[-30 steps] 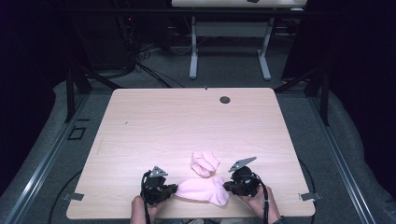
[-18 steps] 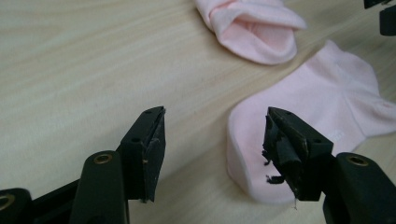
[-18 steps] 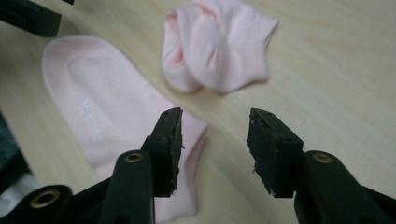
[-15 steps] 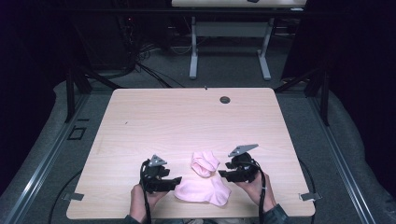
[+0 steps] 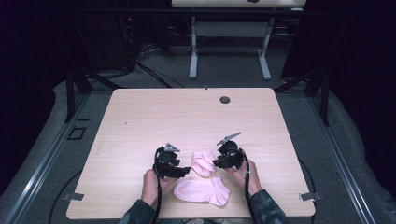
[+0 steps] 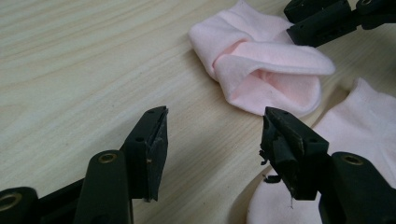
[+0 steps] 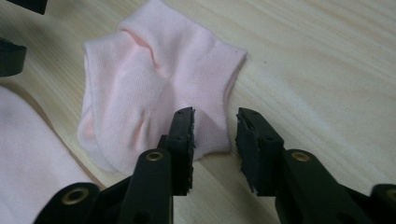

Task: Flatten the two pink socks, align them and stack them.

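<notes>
Two pink socks lie near the table's front edge. One is crumpled and folded over itself (image 5: 203,162) (image 6: 261,65) (image 7: 159,93); the other lies flat (image 5: 203,192) (image 6: 359,116) (image 7: 28,158) just in front of it. My left gripper (image 5: 183,171) (image 6: 212,135) is open over bare wood, left of both socks, with nothing between its fingers. My right gripper (image 5: 218,163) (image 7: 215,135) is open low over the folded sock's right corner, the sock's edge lying under the gap between the jaws.
The light wooden table (image 5: 154,116) stretches wide and bare behind the socks. A round dark cable hole (image 5: 225,99) sits near its far edge. Dark floor and another table's legs (image 5: 193,51) lie beyond.
Both grippers have moved forward from the flat sock's two ends. The right one now sits at the folded sock's corner; the flat sock lies spread and free.
</notes>
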